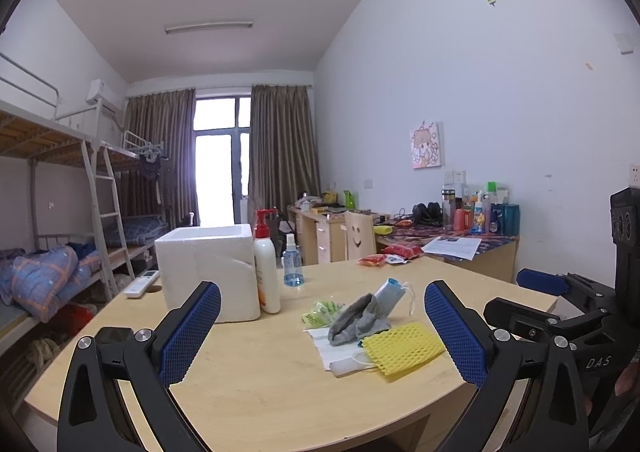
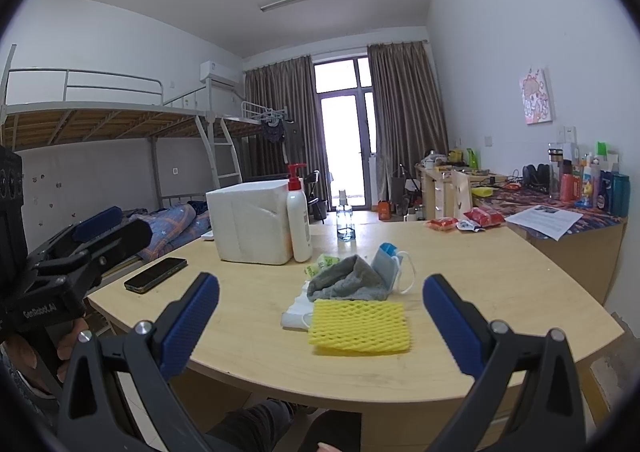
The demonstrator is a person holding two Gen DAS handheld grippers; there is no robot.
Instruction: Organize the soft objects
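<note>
A pile of soft things lies on the wooden table (image 1: 248, 380): a yellow foam net (image 1: 404, 348) (image 2: 360, 326), a grey sock (image 1: 358, 318) (image 2: 346, 284), a white face mask (image 1: 340, 352) (image 2: 296, 310) under them, a blue-grey mask (image 1: 390, 294) (image 2: 386, 268) and a green packet (image 1: 322, 312) (image 2: 322, 264). A white foam box (image 1: 208, 272) (image 2: 250, 226) stands behind to the left. My left gripper (image 1: 322, 332) is open and empty, short of the pile. My right gripper (image 2: 320, 326) is open and empty, the foam net between its fingers in view.
A lotion pump bottle (image 1: 266, 268) (image 2: 299, 219) and a spray bottle (image 1: 292, 262) (image 2: 345, 217) stand by the box. A phone (image 2: 155, 274) lies left, a remote (image 1: 141, 284) behind the box. Red snack packets (image 2: 464, 220) sit at the far edge.
</note>
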